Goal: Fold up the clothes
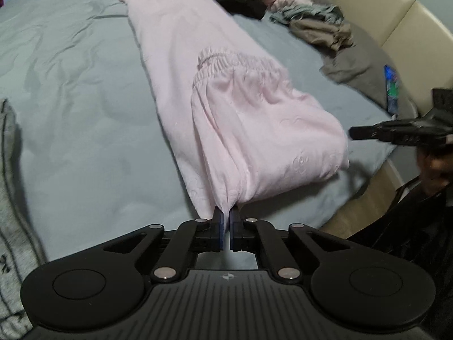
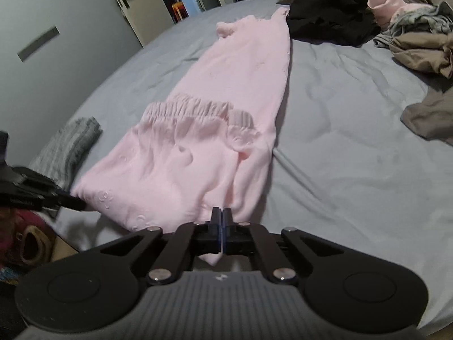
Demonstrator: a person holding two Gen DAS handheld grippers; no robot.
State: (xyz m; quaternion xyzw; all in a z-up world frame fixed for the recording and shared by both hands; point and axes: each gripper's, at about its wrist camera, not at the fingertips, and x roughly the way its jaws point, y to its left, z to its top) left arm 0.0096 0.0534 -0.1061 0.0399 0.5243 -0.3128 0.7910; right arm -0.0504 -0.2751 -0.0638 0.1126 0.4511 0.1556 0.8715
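Pink trousers (image 1: 226,107) on grey bed (image 1: 70,85), both jaws clamped on near fold, no legible writing.

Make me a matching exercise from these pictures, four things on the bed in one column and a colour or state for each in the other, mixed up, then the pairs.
Column one:
1. pants
2. sheet
3. left tongs
4. black clothes

Column two:
A. shut on pink cloth
B. crumpled in a heap at the far end
C. pink, near end folded back over itself
D. blue-grey, wrinkled

Pairs: 1-C, 2-D, 3-A, 4-B
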